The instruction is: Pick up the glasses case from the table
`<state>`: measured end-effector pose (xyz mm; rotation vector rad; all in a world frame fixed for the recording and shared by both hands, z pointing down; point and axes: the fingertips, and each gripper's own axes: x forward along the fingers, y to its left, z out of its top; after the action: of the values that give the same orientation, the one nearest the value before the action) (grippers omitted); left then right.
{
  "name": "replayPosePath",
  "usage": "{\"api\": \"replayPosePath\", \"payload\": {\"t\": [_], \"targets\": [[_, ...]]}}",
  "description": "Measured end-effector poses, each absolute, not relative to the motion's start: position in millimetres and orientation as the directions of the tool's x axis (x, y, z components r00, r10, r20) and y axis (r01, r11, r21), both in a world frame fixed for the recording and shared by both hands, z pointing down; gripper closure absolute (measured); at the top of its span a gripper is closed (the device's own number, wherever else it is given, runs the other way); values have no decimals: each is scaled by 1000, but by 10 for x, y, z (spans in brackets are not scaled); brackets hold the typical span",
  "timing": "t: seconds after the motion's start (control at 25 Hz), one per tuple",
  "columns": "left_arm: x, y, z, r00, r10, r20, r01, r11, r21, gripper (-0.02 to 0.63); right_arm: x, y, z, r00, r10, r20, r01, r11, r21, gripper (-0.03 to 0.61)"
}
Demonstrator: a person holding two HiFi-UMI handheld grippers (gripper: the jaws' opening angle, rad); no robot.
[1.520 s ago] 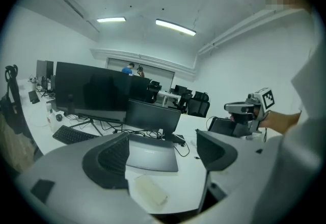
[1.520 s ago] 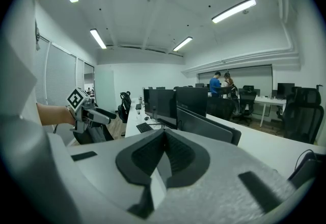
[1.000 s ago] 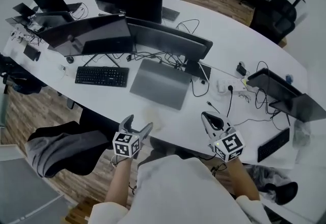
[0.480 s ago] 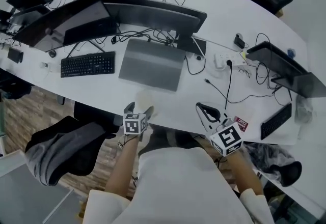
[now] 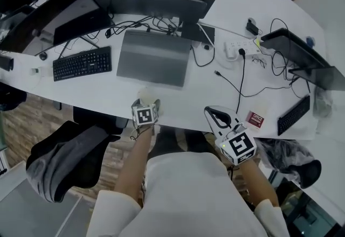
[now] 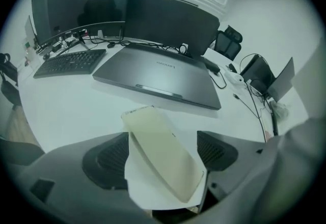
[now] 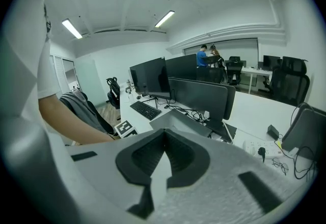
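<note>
The left gripper [image 6: 164,152] is clamped on the glasses case [image 6: 153,139], with a pad against each long side. The case's near end is cut off under the gripper body, and I cannot tell whether it rests on the table [image 6: 66,111]. Its long axis runs from lower right to upper left, toward the closed laptop [image 6: 163,73]. The right gripper [image 7: 163,139] is clenched on nothing.
</note>
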<state>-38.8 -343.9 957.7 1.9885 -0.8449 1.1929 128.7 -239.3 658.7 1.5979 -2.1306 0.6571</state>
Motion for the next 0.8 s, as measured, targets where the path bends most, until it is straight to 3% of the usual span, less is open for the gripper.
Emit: {"api": "replayPosePath", "payload": {"t": [0.52,0.68,0.8], "targets": [[-428,-3502,10024,240,-279,930,-855,-514,66,210,1338,-2332,6805,-245,-759,603,-969,192,-152,583],[-520,-3524,9973,292,-265,919,-871,-470,142,274,1335,-2338,6819,-245,-759,603,-970,192,-151,583],[-507,-3492,9884,354,-238,905,-858,-467,212,286,1353,-2348,6818,-239,-761,604,-971,184,-151,583]]}}
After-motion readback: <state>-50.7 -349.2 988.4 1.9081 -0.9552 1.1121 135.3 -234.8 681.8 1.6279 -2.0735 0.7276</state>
